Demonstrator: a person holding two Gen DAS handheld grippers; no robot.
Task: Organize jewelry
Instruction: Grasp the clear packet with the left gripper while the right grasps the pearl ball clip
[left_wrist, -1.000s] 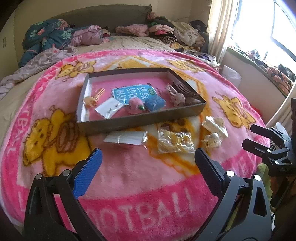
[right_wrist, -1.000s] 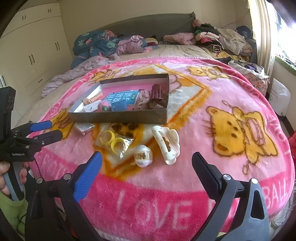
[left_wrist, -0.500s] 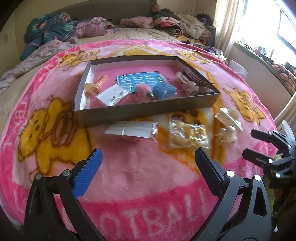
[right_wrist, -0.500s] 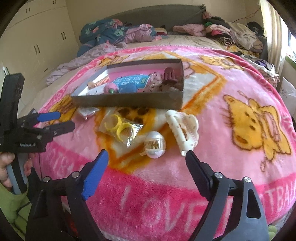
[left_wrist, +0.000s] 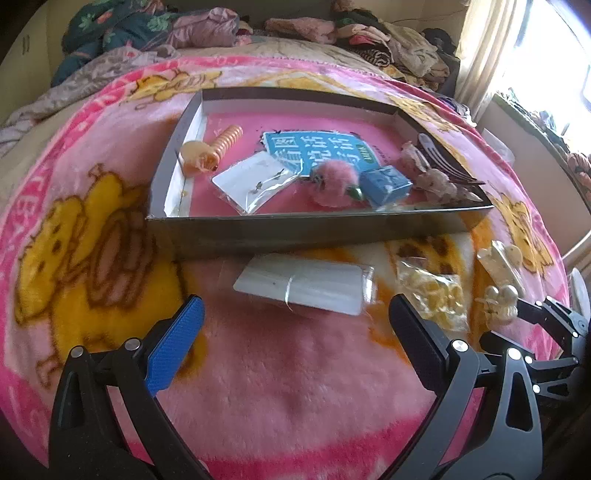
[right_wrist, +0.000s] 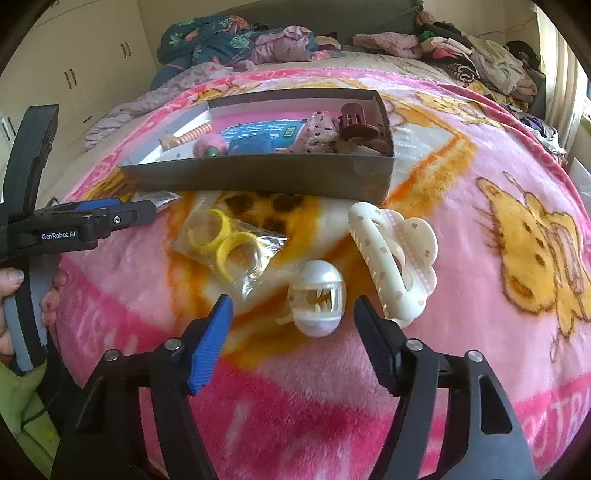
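A grey cardboard box (left_wrist: 314, 230) (right_wrist: 258, 173) on the pink blanket holds hair ties, a blue card, a pink pompom and clips. In front of it lie a clear packet with a white card (left_wrist: 306, 284), a bag of yellow rings (right_wrist: 231, 245) (left_wrist: 434, 293), a small pearl-white claw clip (right_wrist: 317, 302) (left_wrist: 498, 299) and a large cream claw clip (right_wrist: 397, 258) (left_wrist: 500, 260). My left gripper (left_wrist: 295, 325) is open, just short of the white-card packet. My right gripper (right_wrist: 293, 310) is open, its fingers either side of the small pearl clip.
The pink cartoon blanket (right_wrist: 498, 221) covers a bed. Piled clothes (left_wrist: 388, 37) lie along the far side. A window and curtain (left_wrist: 517, 55) are at the right. White cupboards (right_wrist: 92, 66) stand at the left. The bed edge runs just below both grippers.
Both grippers have moved forward and lower toward the blanket. The left neared the white-card packet; the right closed in around the small pearl clip and its opening narrowed.
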